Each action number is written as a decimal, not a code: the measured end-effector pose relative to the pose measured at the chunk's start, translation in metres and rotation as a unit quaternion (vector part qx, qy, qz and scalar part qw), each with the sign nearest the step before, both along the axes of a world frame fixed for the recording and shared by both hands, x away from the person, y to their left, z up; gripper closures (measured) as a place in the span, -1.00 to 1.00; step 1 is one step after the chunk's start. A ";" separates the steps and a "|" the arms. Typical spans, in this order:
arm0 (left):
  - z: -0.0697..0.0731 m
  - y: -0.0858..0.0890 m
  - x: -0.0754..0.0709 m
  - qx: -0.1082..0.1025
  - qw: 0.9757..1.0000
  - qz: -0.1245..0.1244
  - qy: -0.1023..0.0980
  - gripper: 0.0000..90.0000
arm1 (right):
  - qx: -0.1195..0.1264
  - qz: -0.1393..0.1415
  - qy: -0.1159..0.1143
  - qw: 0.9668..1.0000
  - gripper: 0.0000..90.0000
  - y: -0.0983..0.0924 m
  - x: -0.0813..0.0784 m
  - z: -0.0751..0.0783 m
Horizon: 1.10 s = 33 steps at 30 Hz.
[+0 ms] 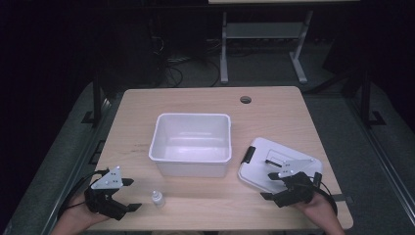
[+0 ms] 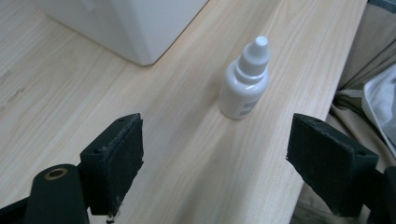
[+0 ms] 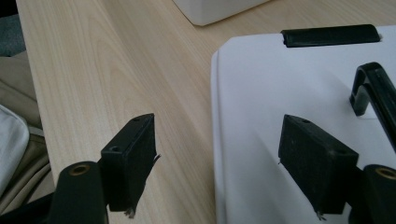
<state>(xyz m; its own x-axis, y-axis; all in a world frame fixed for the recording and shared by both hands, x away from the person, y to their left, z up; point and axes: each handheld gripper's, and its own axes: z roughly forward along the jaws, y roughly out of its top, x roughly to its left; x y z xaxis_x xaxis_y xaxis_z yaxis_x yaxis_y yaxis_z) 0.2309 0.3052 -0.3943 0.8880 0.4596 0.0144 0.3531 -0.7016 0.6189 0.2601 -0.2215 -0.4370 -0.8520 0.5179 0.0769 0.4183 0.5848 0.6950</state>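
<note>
A small white dropper bottle [image 1: 157, 198] [image 2: 245, 79] stands upright near the table's front edge, in front of an empty white bin [image 1: 191, 144] [image 2: 135, 23]. My left gripper [image 1: 131, 194] [image 2: 219, 135] is just left of the bottle, open, and the bottle stands a little ahead of its jaws, untouched. The bin's white lid [image 1: 276, 164] [image 3: 289, 116] lies flat to the right of the bin, with a black clip [image 3: 329, 35] and a black handle [image 3: 373, 88]. My right gripper [image 1: 268, 186] [image 3: 217, 140] is open at the lid's near edge, one jaw over bare wood and one over the lid.
The wooden table [image 1: 274, 107] has a round cable hole [image 1: 245, 100] at the back. Its front edge runs close behind both hands, with the person's clothing [image 2: 369, 70] beyond it. Another table's legs [image 1: 224, 49] stand on the floor behind.
</note>
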 end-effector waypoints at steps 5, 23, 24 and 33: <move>0.003 -0.008 0.002 0.006 1.000 -0.017 0.008 -0.54 | 0.002 -0.002 -0.009 1.000 -0.41 -0.002 -0.003 0.002; 0.002 -0.034 0.007 0.032 0.998 -0.056 0.023 -0.46 | -0.001 0.009 -0.031 0.999 -0.43 -0.001 -0.009 0.009; 0.002 -0.034 0.008 0.040 0.997 -0.062 0.026 -0.44 | -0.002 0.008 -0.031 0.999 -0.43 0.000 -0.009 0.009; -0.005 -0.039 0.013 0.055 0.996 -0.062 0.044 -0.33 | 0.000 0.013 -0.033 0.999 -0.43 0.001 -0.010 0.010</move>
<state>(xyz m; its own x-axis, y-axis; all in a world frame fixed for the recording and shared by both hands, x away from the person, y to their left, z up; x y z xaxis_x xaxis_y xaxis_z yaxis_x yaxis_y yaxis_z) 0.2436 0.2658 -0.3993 0.9376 0.3471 -0.0221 0.3097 -0.8043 0.5072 0.2503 -0.2206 -0.4268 -0.8680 0.4962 0.0192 0.3561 0.5951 0.7205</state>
